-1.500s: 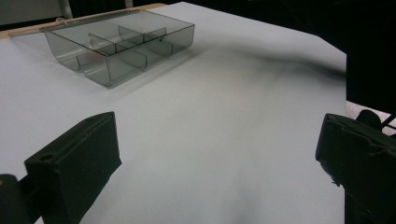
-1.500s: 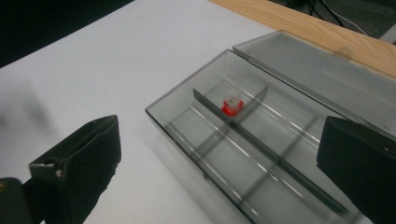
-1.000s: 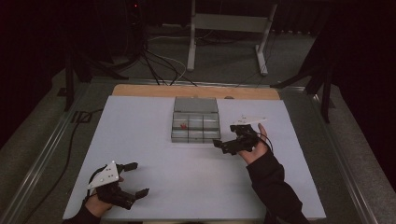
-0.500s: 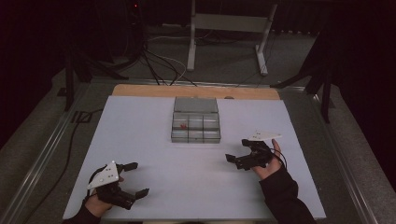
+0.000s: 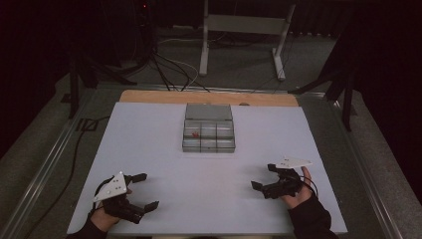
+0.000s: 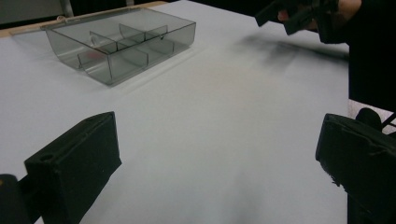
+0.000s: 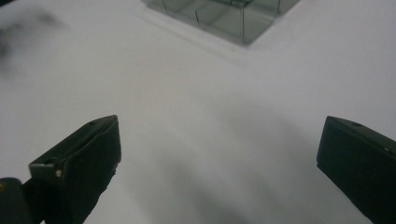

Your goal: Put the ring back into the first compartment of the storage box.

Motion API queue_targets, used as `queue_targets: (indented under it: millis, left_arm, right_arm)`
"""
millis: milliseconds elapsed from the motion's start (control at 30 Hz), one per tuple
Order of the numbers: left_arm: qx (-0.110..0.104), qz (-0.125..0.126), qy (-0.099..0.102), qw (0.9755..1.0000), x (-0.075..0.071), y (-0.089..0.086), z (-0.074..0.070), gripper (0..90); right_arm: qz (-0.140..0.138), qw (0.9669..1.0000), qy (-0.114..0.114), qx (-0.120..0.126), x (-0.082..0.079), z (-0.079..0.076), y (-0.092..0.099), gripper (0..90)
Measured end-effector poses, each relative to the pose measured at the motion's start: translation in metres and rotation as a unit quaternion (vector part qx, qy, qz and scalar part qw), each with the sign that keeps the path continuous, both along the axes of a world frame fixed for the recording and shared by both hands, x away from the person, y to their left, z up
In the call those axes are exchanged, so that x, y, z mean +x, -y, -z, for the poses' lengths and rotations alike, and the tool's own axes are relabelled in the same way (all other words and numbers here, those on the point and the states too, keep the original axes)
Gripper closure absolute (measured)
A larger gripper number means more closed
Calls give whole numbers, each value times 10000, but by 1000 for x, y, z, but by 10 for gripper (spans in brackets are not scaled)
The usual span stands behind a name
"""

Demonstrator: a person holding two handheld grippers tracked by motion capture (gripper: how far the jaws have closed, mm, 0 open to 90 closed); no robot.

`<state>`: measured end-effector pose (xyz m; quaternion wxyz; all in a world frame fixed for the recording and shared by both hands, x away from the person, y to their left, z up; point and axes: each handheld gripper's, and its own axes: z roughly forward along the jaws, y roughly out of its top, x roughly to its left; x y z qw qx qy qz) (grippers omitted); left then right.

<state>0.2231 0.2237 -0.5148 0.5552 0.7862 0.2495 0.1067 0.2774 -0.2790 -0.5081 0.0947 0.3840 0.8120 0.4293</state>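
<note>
Table: the white table top (image 5: 209,174) carries very little; bare surface lies under and between both of your grippers.
Box: the clear compartment box (image 5: 209,134) sits well ahead of both claws, near the far middle of the table, its lid hinged open toward the far edge. From your left gripper view it lies ahead and to the left (image 6: 121,44); from your right gripper view one corner of it (image 7: 224,16) shows at the top, well apart from the jaws.
Left gripper: your left gripper (image 5: 142,191) rests low by the near edge, jaws spread wide with nothing between them.
Right gripper: your right gripper (image 5: 263,177) is on the near right, also spread wide and empty, pointing across toward the left one.
Red piece: a small red piece (image 5: 195,134) lies in the far-left compartment of the box, far ahead of either claw; too small to tell what it is.
Progress: to judge by this, the piece is already placed and you hold nothing more to put in.
Left to do: possibly closing the lid; I see no other loose pieces on the table to sort.
</note>
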Motion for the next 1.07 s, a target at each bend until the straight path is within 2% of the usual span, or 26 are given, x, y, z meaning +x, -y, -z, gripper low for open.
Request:
queue_targets:
  millis: [133,267,567,1067]
  left_arm:
    - [36,10,-3,10000,0,0,0,5]
    - [30,-7,-2,10000,0,0,0,5]
    - [17,-6,-13,10000,0,0,0,5]
    - [35,30,-26,10000,1,0,1,5]
  right_arm:
    - [53,10000,-58,-43,-9,5,8,0]
    - [67,9999,-99,16,-17,9,17,0]
    - [186,9998,-17,-16,-29,12,28,0]
    - [197,9998,-27,-23,-26,16,29,0]
